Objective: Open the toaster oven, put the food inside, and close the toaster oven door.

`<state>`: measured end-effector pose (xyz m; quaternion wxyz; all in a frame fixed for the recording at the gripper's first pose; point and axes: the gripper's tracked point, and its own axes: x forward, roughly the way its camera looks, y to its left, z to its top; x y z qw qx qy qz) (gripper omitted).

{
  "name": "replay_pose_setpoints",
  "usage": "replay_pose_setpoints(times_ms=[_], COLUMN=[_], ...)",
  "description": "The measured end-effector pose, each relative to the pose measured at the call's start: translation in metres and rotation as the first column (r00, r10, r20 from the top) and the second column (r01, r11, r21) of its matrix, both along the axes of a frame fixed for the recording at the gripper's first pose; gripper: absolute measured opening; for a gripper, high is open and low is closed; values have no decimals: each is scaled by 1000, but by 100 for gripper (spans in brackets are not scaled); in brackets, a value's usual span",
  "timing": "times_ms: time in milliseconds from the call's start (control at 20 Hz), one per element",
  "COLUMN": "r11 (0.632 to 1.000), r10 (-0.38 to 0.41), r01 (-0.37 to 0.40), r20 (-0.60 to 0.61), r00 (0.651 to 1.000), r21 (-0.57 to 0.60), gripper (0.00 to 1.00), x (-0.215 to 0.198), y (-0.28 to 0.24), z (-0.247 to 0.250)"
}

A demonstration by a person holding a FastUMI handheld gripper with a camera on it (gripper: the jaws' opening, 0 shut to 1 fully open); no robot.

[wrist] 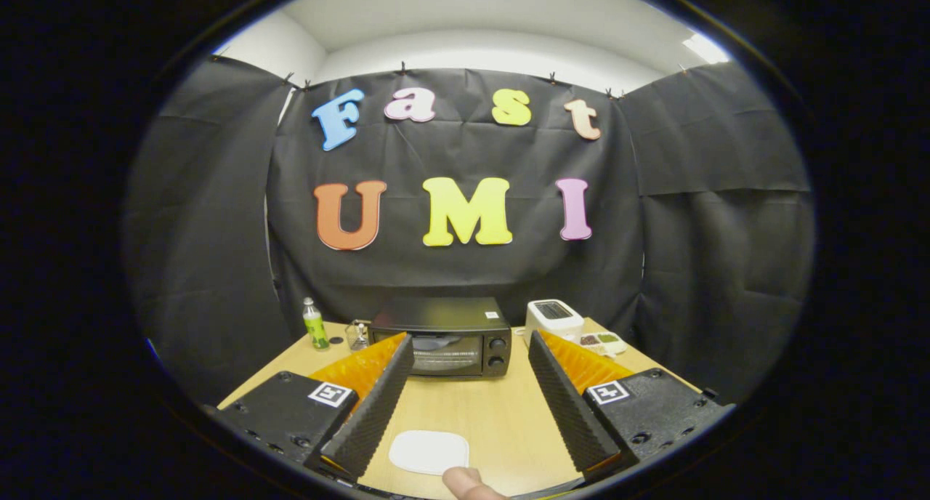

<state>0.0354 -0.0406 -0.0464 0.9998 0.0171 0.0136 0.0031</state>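
**A:** Figure legend, as I read it from my station: where do the fingers stand?

**B:** The gripper (471,344) has its jaws spread wide, nothing between them but bare table (479,413). I hold it back and level, I judge, so that the whole work area sits in front of me.

**A:** And the task's thing?

**B:** One toaster oven (440,337), at the far side of the table, straight beyond the fingertips. Its door looks closed. Behind the glass I see a pale shape, too small for me to name, so I cannot say whether food is in there. A closed door fits a job about to start as well as one completed.

**A:** The food?

**B:** One white plate (429,452) lies near me between the fingers; its top looks bare. A fingertip (465,483) touches the table just beside it.

**A:** The remaining count?

**B:** One green bottle (314,325) and one small glass jar (357,334) left of the oven; one white toaster (554,320) right of it; one small tray (603,341) with dark and green portions beside that toaster.
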Motion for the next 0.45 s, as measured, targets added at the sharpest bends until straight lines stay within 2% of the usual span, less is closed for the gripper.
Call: replay_pose_setpoints(times_ms=[450], r11=[997], r10=[12], r01=[-11], r20=[10], r00=[1000], r21=[-73], gripper=[100], x=[-19], y=[1], z=[-1])
